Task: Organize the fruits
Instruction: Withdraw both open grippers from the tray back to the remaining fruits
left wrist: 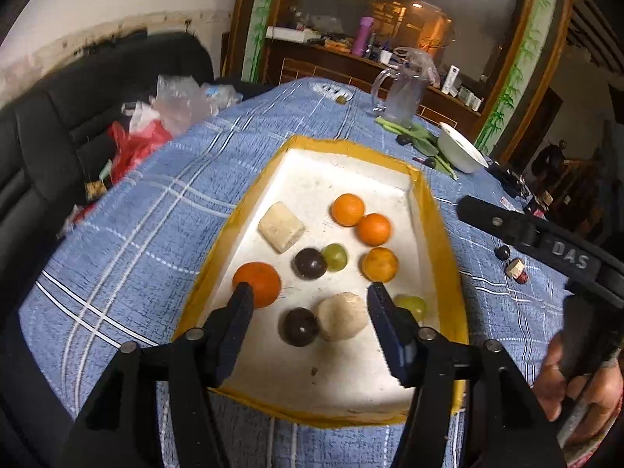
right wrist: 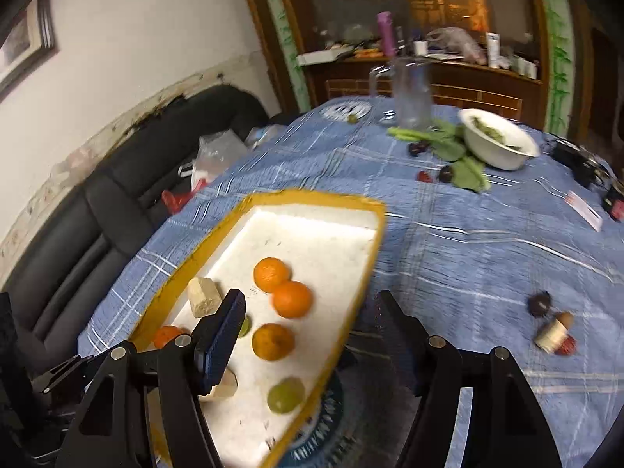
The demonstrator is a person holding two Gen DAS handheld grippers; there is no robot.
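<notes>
A white foam tray [left wrist: 347,167] with a yellow taped rim lies on the blue checked tabletop [left wrist: 136,234], its long axis running away from the left tool toward the far glass pitcher [left wrist: 401,89]; its left rim is well clear of the tabletop's edge by the black sofa [left wrist: 58,136]. The left tool [left wrist: 310,292] hangs over the near end of the tray with its jaws released and nothing gripped; between them lie a dark round fruit [left wrist: 299,327] and a pale lump [left wrist: 342,316], touching each other. An orange [left wrist: 259,282] sits just behind its left finger, a green grape [left wrist: 411,305] just beside its right finger near the tray's right wall. Mid-tray, three more oranges [left wrist: 373,228] cluster toward the right wall, a dark fruit and a green grape [left wrist: 335,256] touch, and a pale block [left wrist: 280,227] lies left; the far end of the tray is bare. The right tool [right wrist: 312,304] straddles the tray's right rim, jaws released and empty. To its right is open cloth, with only a dark fruit [right wrist: 539,303] and a cork-like piece [right wrist: 553,331] there. A white bowl [right wrist: 503,144] and green leaves [right wrist: 464,167] sit well apart, far right.
</notes>
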